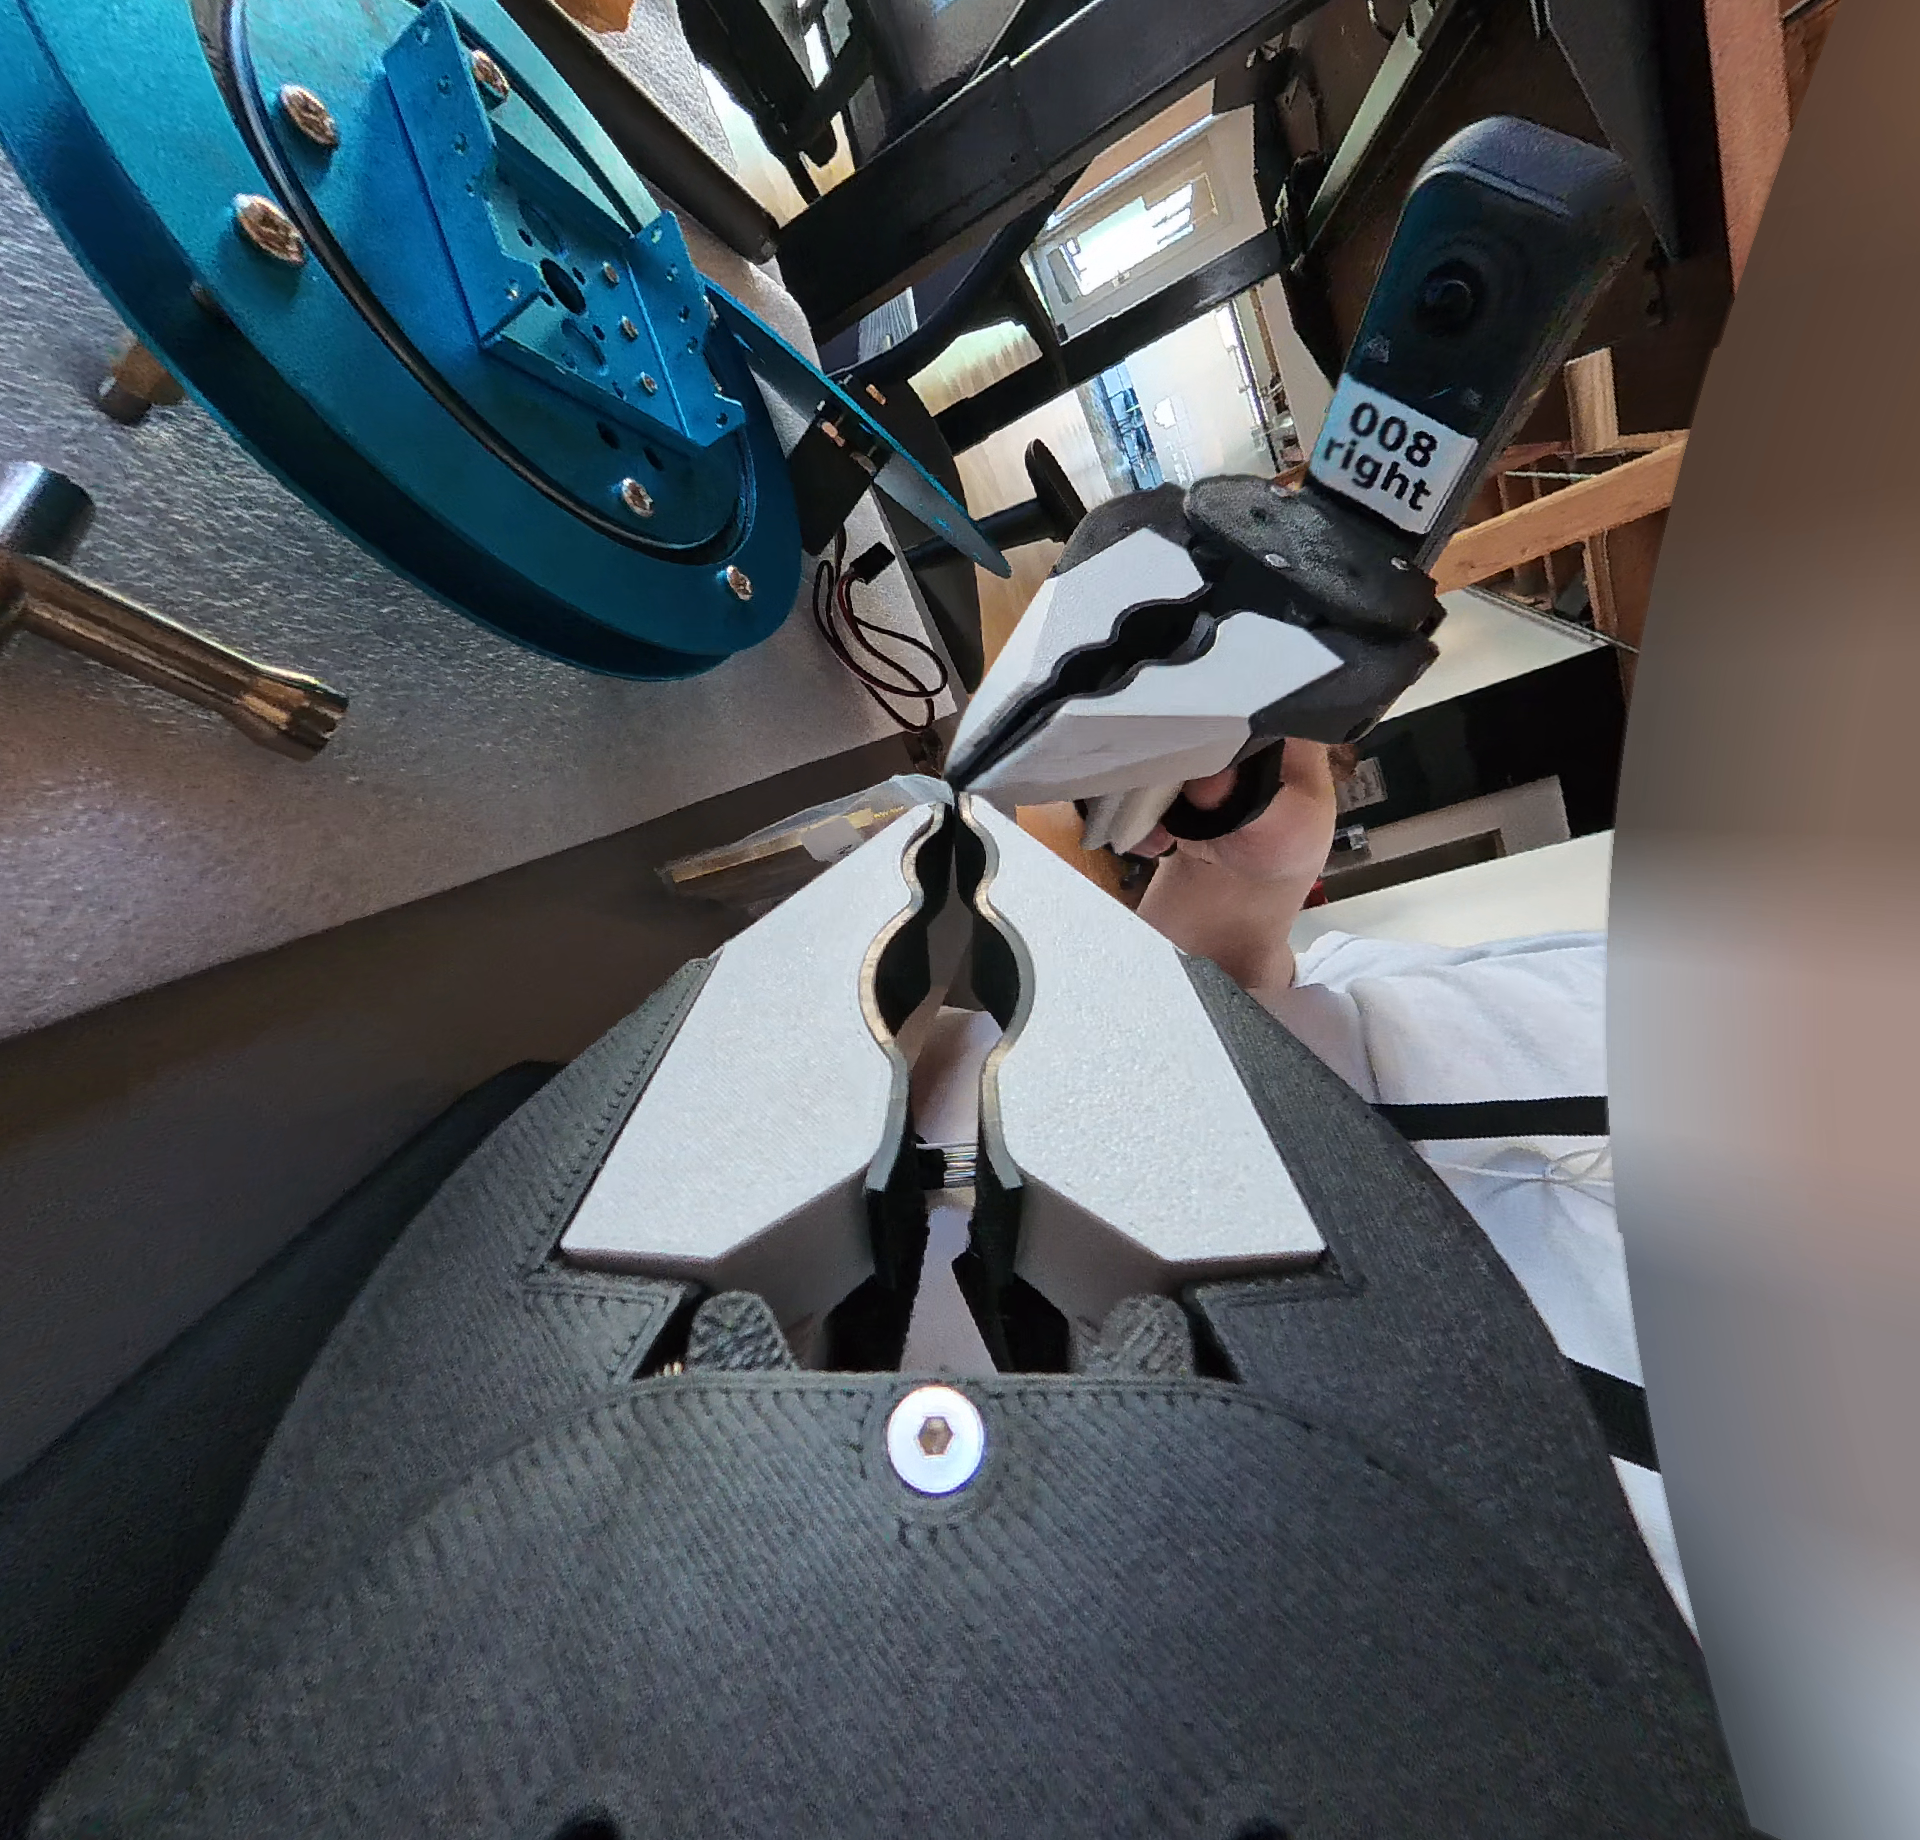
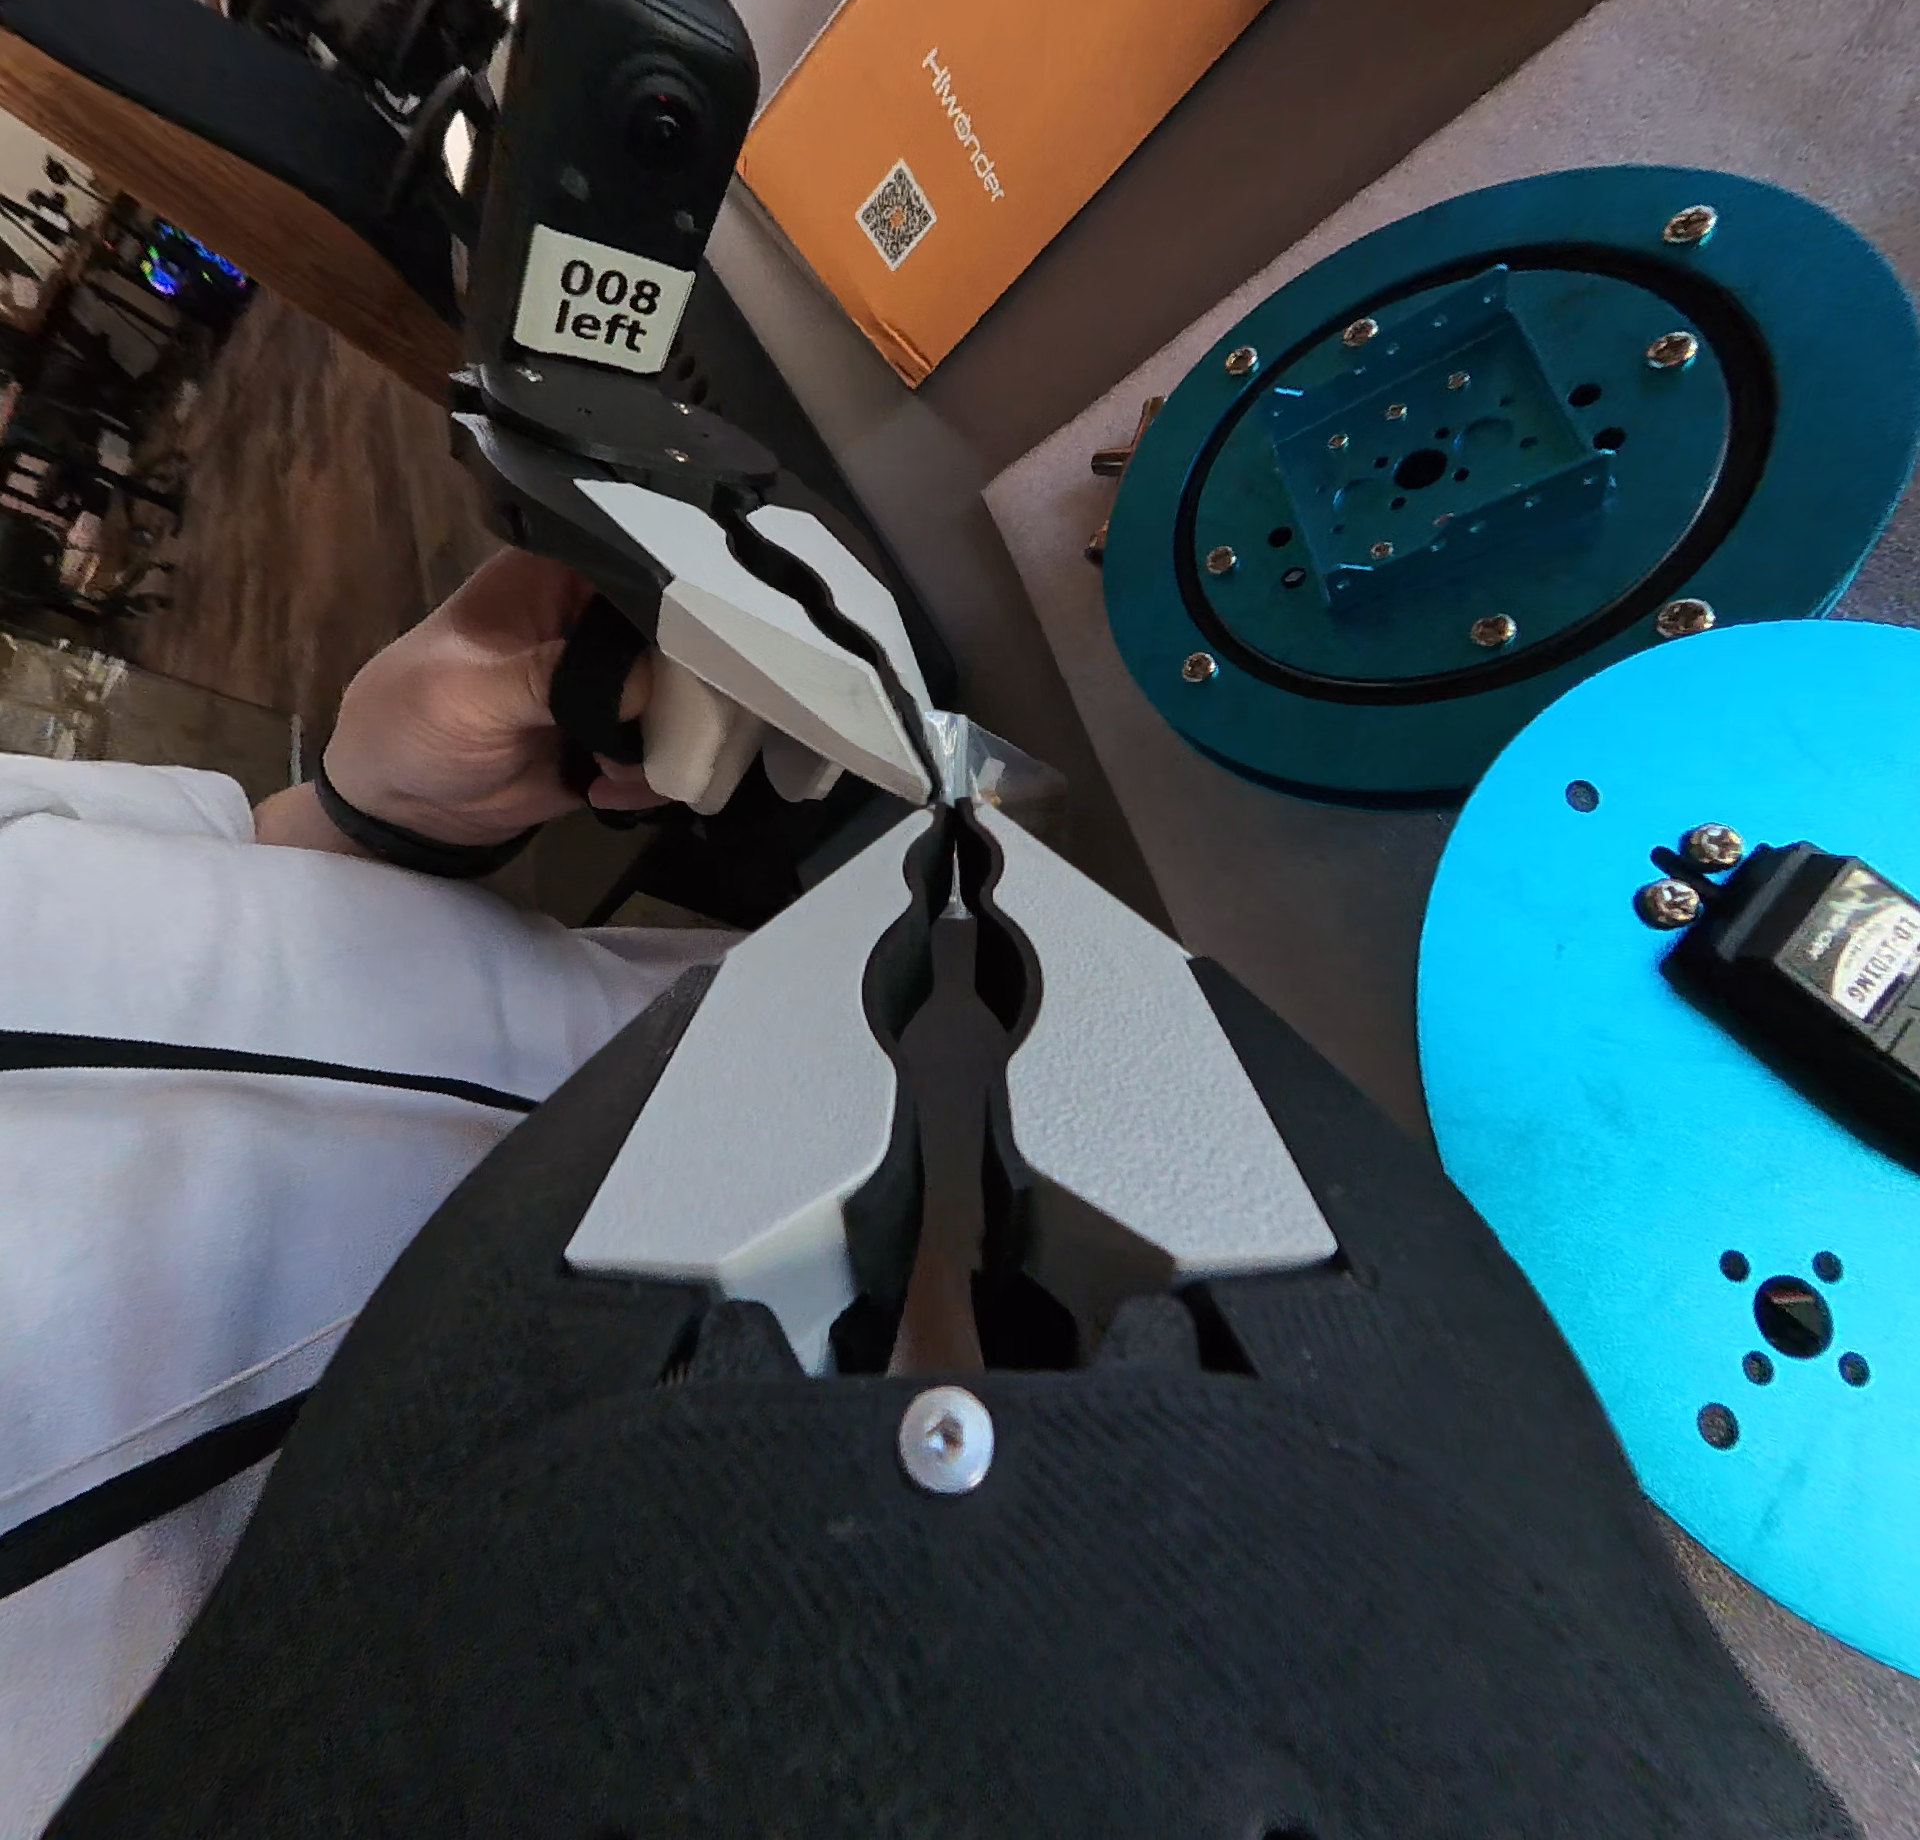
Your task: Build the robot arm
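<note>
Both grippers meet tip to tip above the table's edge, each pinching a small clear plastic bag (image 1: 847, 822). My left gripper (image 1: 951, 803) is shut on one edge of the bag. My right gripper (image 2: 951, 808) is shut on the bag (image 2: 982, 751) from the opposite side. The right gripper also shows in the left wrist view (image 1: 954, 770), held by a hand. The left gripper shows in the right wrist view (image 2: 928, 791), also held by a hand. The bag's contents are too small to tell.
A dark blue round base (image 2: 1507, 481) with a blue bracket lies on grey foam (image 1: 312, 855). A light blue disc (image 2: 1621, 1219) carries a black servo (image 2: 1818, 959). A metal T-wrench (image 1: 156, 637), red-black wires (image 1: 883, 647) and an orange box (image 2: 987, 107) are nearby.
</note>
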Motion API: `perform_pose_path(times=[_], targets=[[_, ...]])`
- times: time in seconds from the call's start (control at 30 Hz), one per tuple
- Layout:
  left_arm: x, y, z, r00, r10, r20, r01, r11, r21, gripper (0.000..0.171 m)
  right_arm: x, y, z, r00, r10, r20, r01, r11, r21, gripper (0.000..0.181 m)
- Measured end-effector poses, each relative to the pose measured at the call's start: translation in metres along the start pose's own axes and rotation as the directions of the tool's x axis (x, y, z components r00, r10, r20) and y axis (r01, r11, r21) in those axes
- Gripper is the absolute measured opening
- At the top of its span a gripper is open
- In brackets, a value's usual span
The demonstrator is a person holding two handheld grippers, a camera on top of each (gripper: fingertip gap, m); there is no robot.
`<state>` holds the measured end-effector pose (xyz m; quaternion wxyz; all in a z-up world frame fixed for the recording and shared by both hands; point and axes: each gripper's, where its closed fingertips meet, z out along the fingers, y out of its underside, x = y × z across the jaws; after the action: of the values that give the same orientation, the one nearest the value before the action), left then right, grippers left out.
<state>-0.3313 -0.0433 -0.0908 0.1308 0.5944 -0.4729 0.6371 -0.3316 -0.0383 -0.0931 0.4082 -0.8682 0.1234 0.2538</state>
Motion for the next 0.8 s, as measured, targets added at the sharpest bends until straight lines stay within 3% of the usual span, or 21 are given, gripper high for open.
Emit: perform_pose_path(times=[0.23,0.8], targets=[[-0.0003,0.0002,0.0001,1.0,-0.009,-0.004,0.009,1.0,-0.002,0.0,-0.0015,0.0023,-0.0007,0.999,-0.036,0.008,0.036,0.999,-0.04,0.014],[0.0,0.0019,0.0004,1.0,-0.014,-0.008,0.014,1.0,-0.011,0.0,-0.0043,0.0019,0.0018,0.998,-0.064,0.019,0.065,0.997,-0.039,0.0]])
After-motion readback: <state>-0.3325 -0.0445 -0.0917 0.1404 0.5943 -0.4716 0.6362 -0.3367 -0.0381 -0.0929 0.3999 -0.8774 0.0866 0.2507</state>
